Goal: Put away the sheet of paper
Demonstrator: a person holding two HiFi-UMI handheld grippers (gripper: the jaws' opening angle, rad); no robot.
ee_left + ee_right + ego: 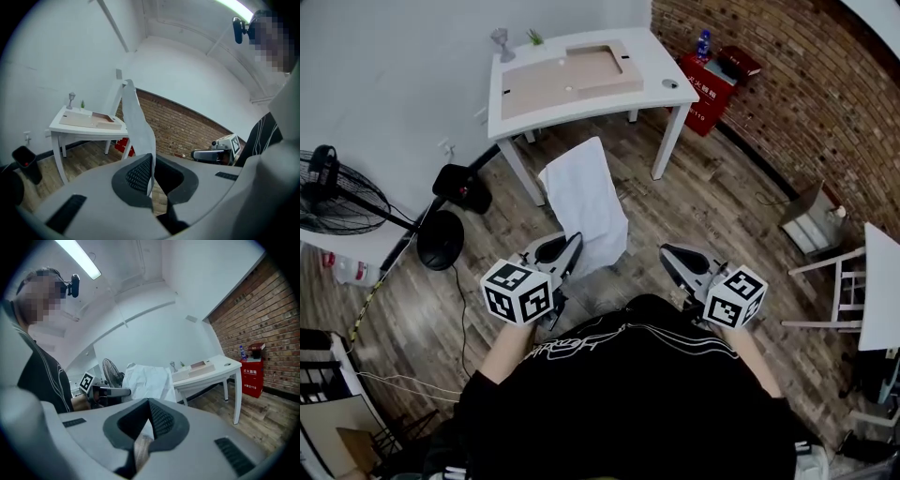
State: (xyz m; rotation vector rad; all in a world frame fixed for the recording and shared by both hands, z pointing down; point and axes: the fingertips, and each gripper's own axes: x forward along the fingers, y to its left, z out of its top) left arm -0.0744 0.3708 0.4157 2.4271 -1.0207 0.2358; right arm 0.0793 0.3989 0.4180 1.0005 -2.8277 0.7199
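Left gripper [151, 161] view catches its jaws clamped on the paper [138, 119] edge. Head view adds the right gripper [667, 253] at the sheet's 4 o'clock, jaws together, empty.

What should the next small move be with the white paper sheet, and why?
Probably step forward, carrying the white paper sheet toward the white rectangular table: the left claw is clamped on the sheet's near edge, the sheet hangs in the air, and the table with its flat brown board tray stands apart, further ahead.

paper [586, 202] before table [656, 56], fan [337, 192] left
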